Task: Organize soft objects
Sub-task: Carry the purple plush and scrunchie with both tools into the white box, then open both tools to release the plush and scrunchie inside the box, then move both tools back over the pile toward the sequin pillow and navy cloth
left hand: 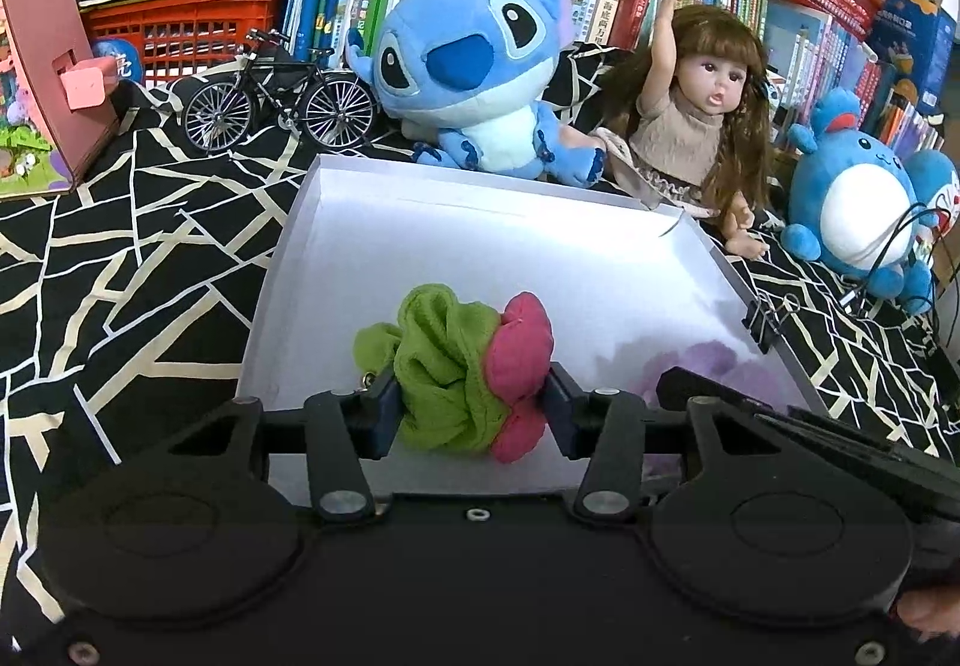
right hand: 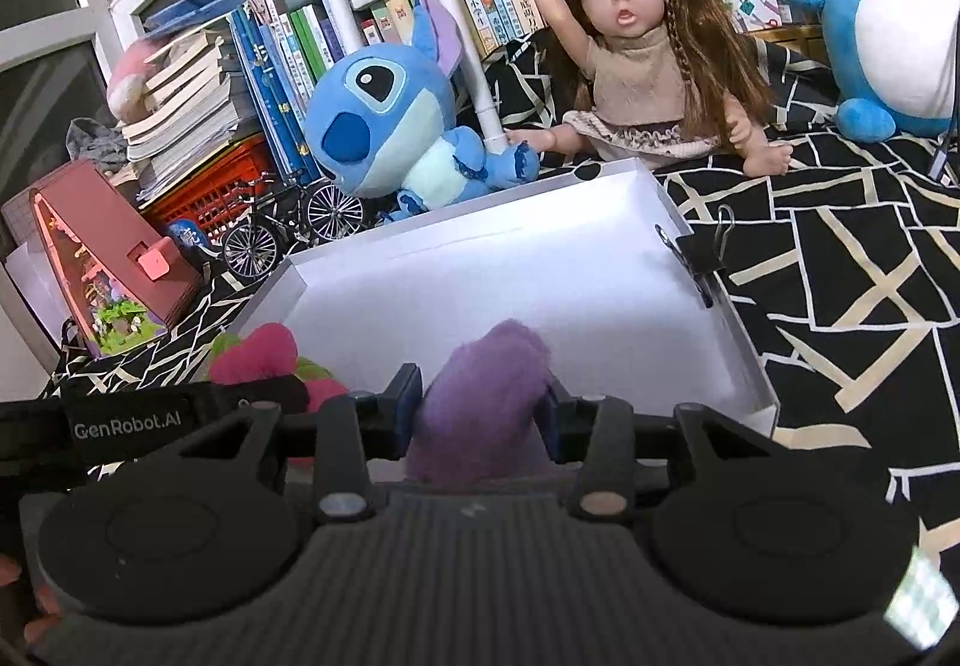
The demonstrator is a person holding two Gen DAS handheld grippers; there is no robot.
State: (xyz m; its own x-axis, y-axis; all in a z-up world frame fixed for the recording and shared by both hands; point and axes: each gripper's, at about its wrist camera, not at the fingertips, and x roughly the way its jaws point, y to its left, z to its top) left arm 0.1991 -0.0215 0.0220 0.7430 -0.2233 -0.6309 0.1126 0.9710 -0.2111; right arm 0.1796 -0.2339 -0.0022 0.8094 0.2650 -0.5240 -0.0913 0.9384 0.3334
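Left wrist view: left gripper (left hand: 471, 405) is clamped on a green-and-pink plush (left hand: 462, 372), fingers pressing it from both sides; plush hangs over the near part of the white tray (left hand: 288, 270), whether it touches the tray floor can't be told. A blurry purple plush (left hand: 708, 366) shows at the tray's near right corner w/ the other gripper's black body partly over it. A black binder clip (left hand: 765, 321) is on the tray's right rim. Tray sits on a black cloth w/ white lines (left hand: 120, 258). Behind the tray's far edge: blue Stitch plush (left hand: 474, 72), doll w/ long brown hair (left hand: 696, 108) w/ one arm raised, round blue plush w/ white belly (left hand: 858, 210) further right. A mini bicycle (left hand: 279, 93) stands left of Stitch, a red crate (left hand: 186, 27) w/ stacked papers behind it, books along the back. Right wrist view: right gripper (right hand: 483, 411) is closed on the purple plush (right hand: 486, 396), which sticks up between the fingers, over the tray's (right hand: 744, 342) near edge. Green-and-pink plush (right hand: 258, 360) is just left, at the tray's near left corner, partly hidden by the left gripper's black body. Binder clip (right hand: 699, 255) on the right rim. Stitch (right hand: 390, 120), doll (right hand: 636, 48), round blue plush (right hand: 888, 24) beyond the tray; bicycle (right hand: 294, 231) and a pink house-shaped box (right hand: 114, 258) to the left.
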